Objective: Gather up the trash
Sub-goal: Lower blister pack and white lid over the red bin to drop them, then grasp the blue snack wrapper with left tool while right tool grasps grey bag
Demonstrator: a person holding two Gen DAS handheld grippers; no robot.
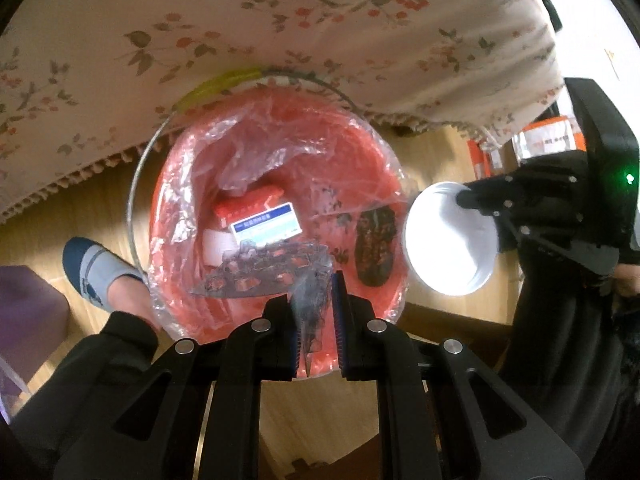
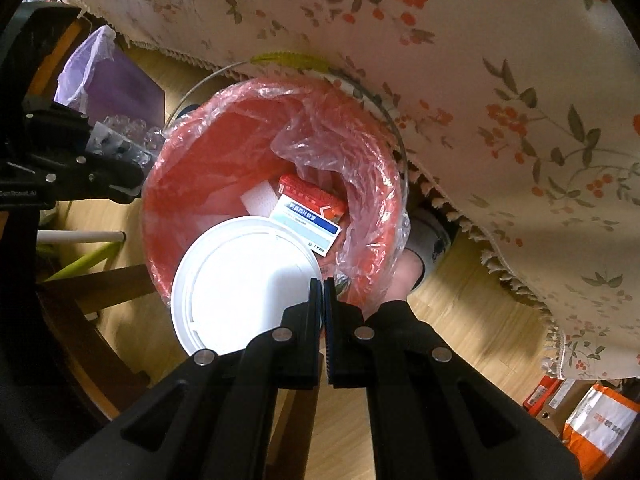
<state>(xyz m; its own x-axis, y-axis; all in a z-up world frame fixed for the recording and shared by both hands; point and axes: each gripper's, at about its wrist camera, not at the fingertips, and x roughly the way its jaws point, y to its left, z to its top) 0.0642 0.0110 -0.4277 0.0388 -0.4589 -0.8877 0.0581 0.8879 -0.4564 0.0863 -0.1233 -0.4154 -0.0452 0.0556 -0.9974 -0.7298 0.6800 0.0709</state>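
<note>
**Drop both pieces squarely into the bin**

My left gripper (image 1: 316, 312), jaws slightly parted, has a crumpled clear plastic wrapper (image 1: 276, 268) between them; right gripper (image 2: 322, 312) clenches the white round plastic lid (image 2: 244, 280). I'd release over the red liner-lined bucket (image 1: 372, 152), lid at its 3 o'clock rim.
</note>
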